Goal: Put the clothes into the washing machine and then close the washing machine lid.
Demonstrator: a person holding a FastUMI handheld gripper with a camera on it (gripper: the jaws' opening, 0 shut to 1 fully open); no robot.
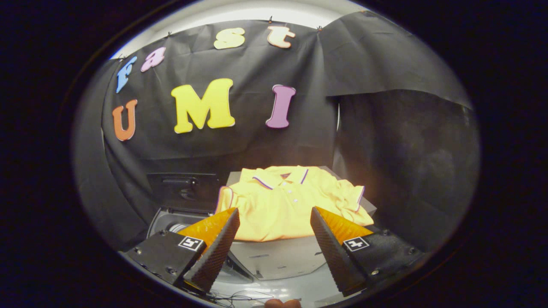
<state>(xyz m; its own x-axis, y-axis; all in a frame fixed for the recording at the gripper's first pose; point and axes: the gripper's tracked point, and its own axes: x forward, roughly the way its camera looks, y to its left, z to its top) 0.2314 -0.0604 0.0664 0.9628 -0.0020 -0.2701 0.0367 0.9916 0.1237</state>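
In the gripper view, the tool (pixel 274 222) has its two fingers spread wide apart, with nothing between them and neither finger touching any cloth. Each finger (pixel 214 252) has a ribbed inner face and carries a small square black-and-white marker on its base.

Just ahead of the fingers, and seen through the gap between them, lies a yellow short-sleeved polo shirt with thin purple trim on the collar and cuffs (pixel 282 201). It is spread flat, collar away from the tool and buttons up, on a pale grey box-like stand (pixel 278 256), and its lower hem hangs a little over the stand's near edge. One sleeve bunches up on the side of the right finger.

Beside the stand, beyond the left finger, sits a grey top-loading washing machine (pixel 165 218). Its dark lid (pixel 184 190) is raised and stands upright at the back, and part of the round drum opening shows just under it, partly hidden by the left finger.

A black cloth wall (pixel 385 141) closes off the booth behind the shirt and the washing machine. Some thin wires (pixel 239 296) lie on the pale surface below the fingers.
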